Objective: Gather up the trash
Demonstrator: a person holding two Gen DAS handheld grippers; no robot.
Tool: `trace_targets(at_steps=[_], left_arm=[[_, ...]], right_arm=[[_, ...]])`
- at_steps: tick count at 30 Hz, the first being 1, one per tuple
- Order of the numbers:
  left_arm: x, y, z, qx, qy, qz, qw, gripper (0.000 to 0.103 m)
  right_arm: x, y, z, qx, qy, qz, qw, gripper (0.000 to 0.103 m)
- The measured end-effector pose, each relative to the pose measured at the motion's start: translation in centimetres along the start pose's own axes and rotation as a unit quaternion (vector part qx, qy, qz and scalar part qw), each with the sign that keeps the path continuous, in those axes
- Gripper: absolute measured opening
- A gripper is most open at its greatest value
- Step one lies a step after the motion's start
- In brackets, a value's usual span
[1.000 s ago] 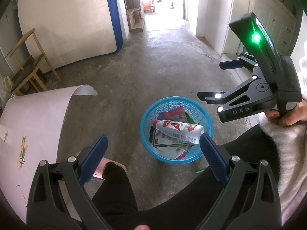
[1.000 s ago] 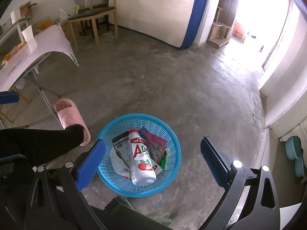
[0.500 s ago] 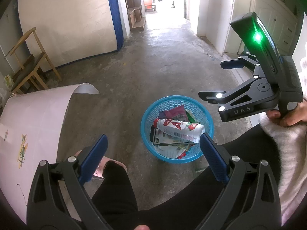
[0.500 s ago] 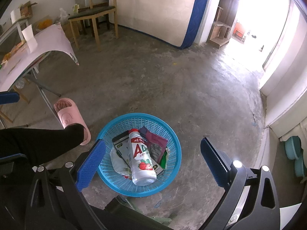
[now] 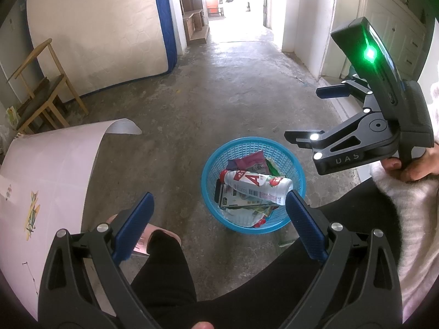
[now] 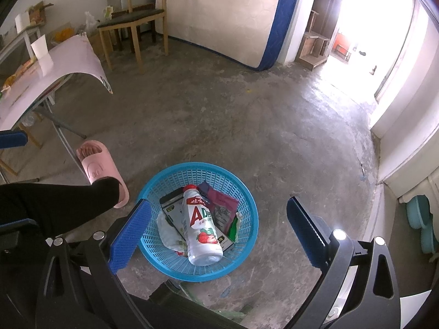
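A blue plastic basket (image 5: 297,170) (image 6: 247,200) stands on the concrete floor. In it lie a white drink bottle with a red label (image 5: 253,183) (image 6: 201,226), a purple wrapper (image 5: 253,161) (image 6: 223,208), a dark packet (image 6: 171,205) and crumpled white paper (image 6: 167,233). My left gripper (image 5: 219,208) is open and empty, held high above the basket. My right gripper (image 6: 218,219) is also open and empty above the basket; it shows from the side in the left wrist view (image 5: 304,115), held in a hand.
The person's black-trousered legs and a pink slipper (image 6: 100,168) are left of the basket. A table with a curling white sheet (image 5: 55,164) (image 6: 55,63) stands at left. A wooden chair (image 6: 134,24), a leaning mattress (image 5: 101,33) and a bright doorway (image 5: 233,2) lie beyond.
Both grippers stay open and empty. The left wrist view has drifted slightly, so the basket sits a little higher in it. Nothing in the basket has moved.
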State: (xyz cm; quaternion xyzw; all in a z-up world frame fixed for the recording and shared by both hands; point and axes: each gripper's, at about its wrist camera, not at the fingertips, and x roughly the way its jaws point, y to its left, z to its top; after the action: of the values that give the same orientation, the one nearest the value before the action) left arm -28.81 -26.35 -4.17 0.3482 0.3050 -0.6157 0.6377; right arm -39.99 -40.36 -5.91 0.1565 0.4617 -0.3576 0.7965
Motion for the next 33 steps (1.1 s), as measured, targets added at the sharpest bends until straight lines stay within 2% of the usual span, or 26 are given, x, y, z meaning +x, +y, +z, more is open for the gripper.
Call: trace_targets(at_steps=[33], left_arm=[[0.07, 0.12, 0.2, -0.001, 0.001, -0.002, 1.0, 0.092]], right_arm=[[0.42, -0.14, 0.1, -0.004, 0.004, 0.002, 1.0, 0.096]])
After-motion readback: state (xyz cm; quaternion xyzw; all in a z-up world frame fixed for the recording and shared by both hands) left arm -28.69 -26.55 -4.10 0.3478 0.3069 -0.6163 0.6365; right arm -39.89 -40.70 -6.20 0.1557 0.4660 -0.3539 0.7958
